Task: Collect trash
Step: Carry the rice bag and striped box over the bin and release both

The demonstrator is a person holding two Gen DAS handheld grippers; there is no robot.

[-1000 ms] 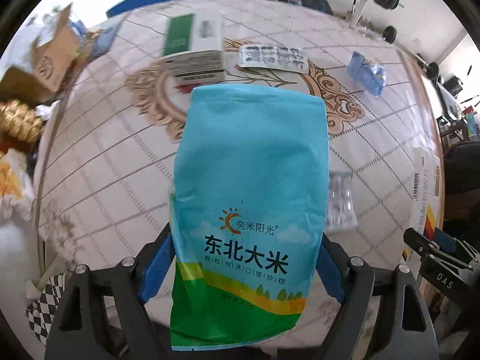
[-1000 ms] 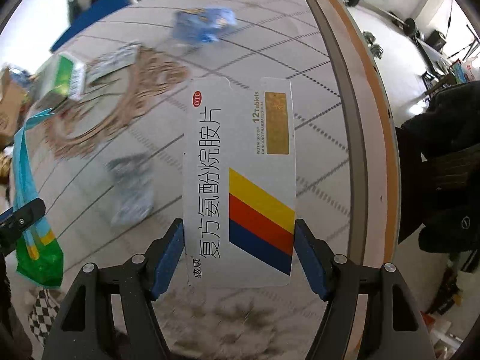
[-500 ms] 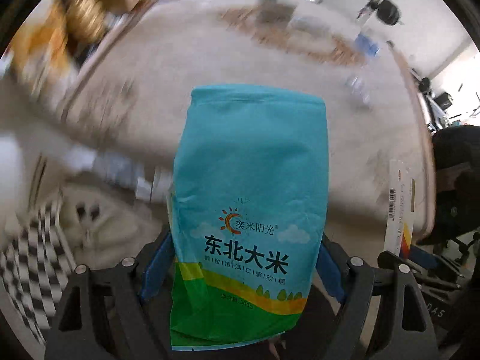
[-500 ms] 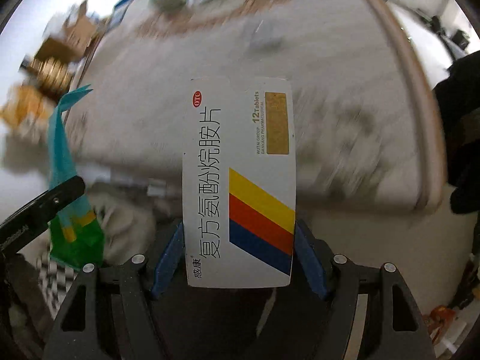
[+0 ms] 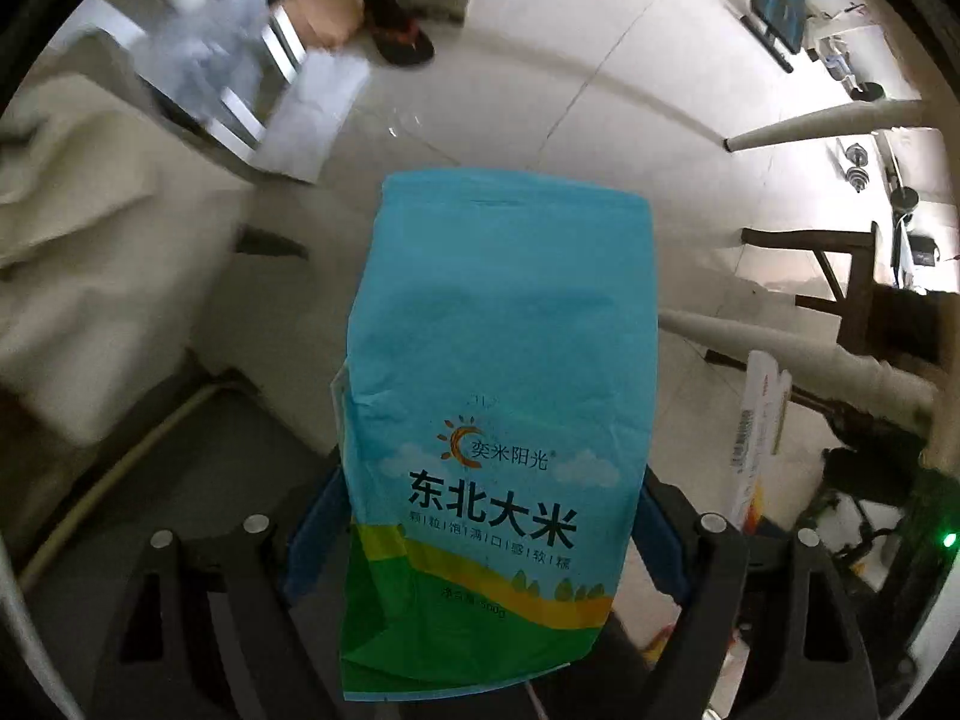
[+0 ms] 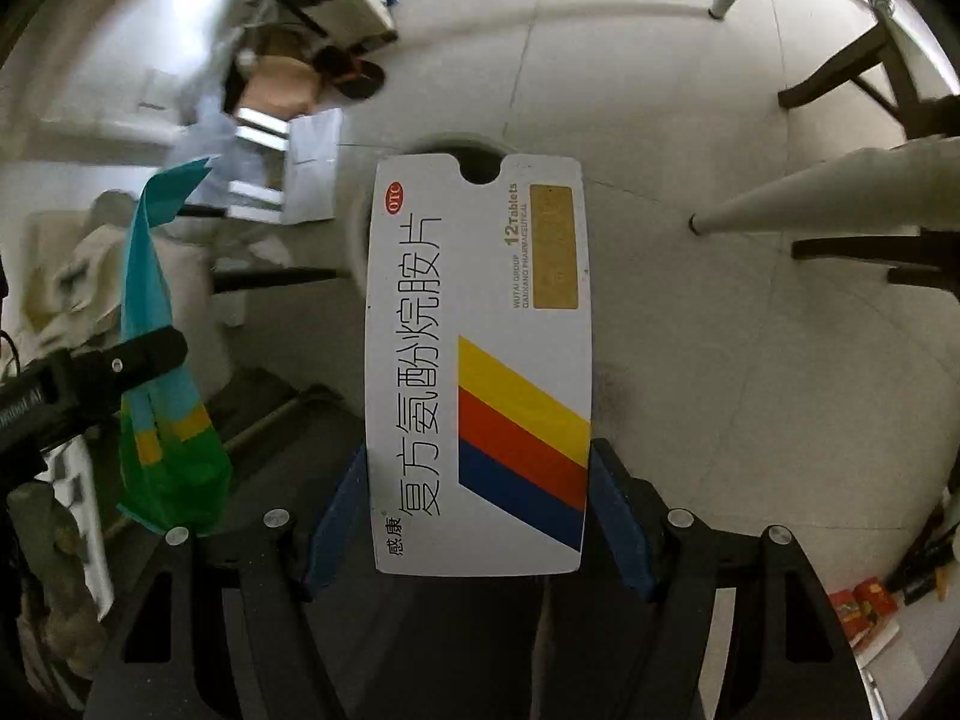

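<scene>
The left gripper (image 5: pixel 483 531) is clamped on a blue and green rice bag (image 5: pixel 498 420), which stands upright between its blue pads, its lower half pinched and its top reaching forward. The right gripper (image 6: pixel 477 516) grips a white medicine box (image 6: pixel 477 360) with yellow, red and blue stripes the same way. Both are held in the air above a pale tiled floor (image 6: pixel 690 360), near white table legs (image 6: pixel 810 192).

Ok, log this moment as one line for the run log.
left gripper: shut on rice bag | right gripper: shut on pill box | both held over the floor
</scene>
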